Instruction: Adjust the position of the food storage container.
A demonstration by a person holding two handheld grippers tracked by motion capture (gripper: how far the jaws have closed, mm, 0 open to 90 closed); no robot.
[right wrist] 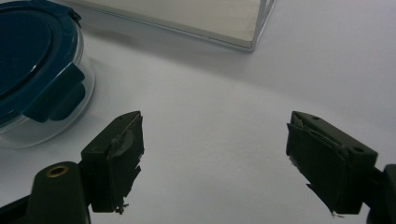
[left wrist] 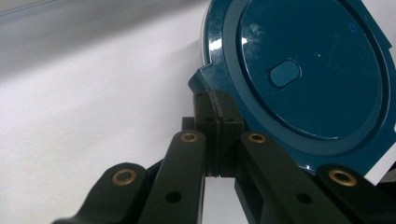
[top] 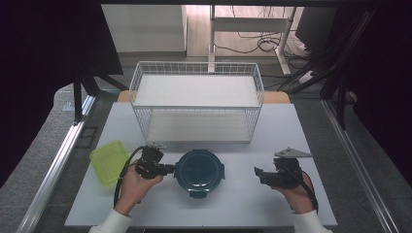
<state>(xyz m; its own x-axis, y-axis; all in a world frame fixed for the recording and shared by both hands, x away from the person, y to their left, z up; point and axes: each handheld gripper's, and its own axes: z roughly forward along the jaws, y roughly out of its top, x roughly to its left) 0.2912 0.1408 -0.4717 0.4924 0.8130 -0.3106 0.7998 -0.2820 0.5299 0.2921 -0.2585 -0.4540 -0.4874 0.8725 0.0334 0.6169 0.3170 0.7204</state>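
The round container [top: 199, 168], clear-walled with a dark blue clip lid [left wrist: 308, 74], sits on the white table [top: 233, 204] near its front edge, about midway between the two hands. Its clips are folded down on the sides that can be seen.

The left claw [top: 170, 169] is at the container's left side. In the left gripper view its jaws are pressed together on the lid's side tab [left wrist: 215, 100], with no gap between the pads, so it has hold of that tab. The hand [top: 133, 187] behind it rests low on the table.

The right claw [top: 257, 173] hovers to the right of the container, well apart from it, pointing towards it. Its jaws stand wide open with nothing between them; the right gripper view shows bare table between the pads and the container [right wrist: 39, 74] off to the left.

Just left of the left hand lies a yellow-green square lid [top: 109, 161], flat on the table. Behind the container stands a white wire rack [top: 197, 104] with two shelves, its open front facing the person, both shelves bare. Nothing lies between the container and the rack, nor between the right claw and the container.
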